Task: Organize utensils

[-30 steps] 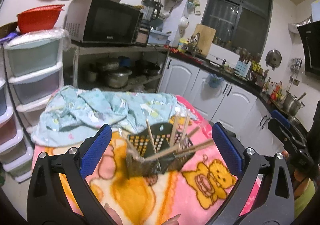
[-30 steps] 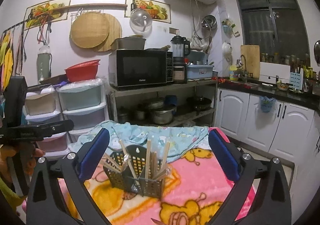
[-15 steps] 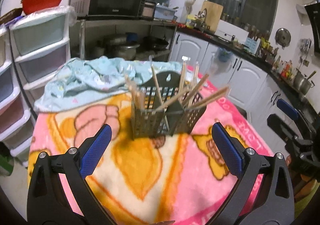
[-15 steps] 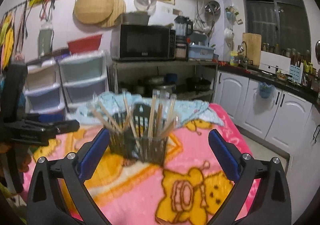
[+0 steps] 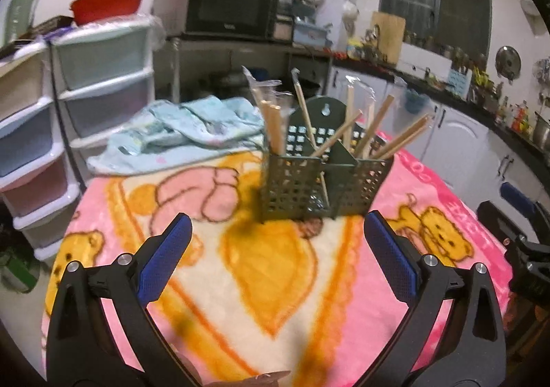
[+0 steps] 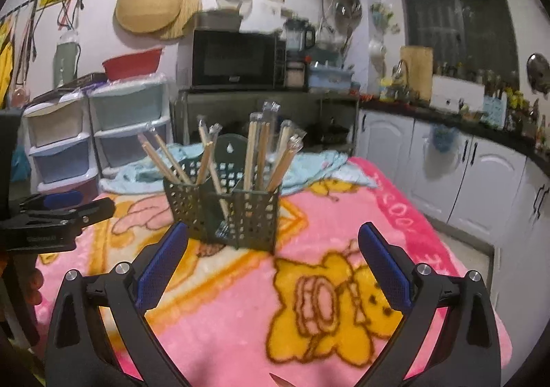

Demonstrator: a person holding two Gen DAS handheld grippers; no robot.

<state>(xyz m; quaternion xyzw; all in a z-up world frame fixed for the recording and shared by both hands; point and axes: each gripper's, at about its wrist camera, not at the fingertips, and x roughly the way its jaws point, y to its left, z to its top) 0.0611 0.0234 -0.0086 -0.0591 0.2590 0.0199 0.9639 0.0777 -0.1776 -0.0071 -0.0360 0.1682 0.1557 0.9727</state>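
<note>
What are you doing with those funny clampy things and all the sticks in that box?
A person holds a blue-padded tool in each hand, tidying utensils. The left tool and the right tool are both open and empty, pointed at the dark green perforated plastic holder standing on the pink cartoon-bear blanket. The wooden chopsticks, some in clear wrappers, stand leaning inside the holder. Nothing is being gripped right now.

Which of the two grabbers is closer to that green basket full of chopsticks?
Hard to call. The left gripper and right gripper both hover open just short of the basket, left perhaps marginally nearer.
</note>
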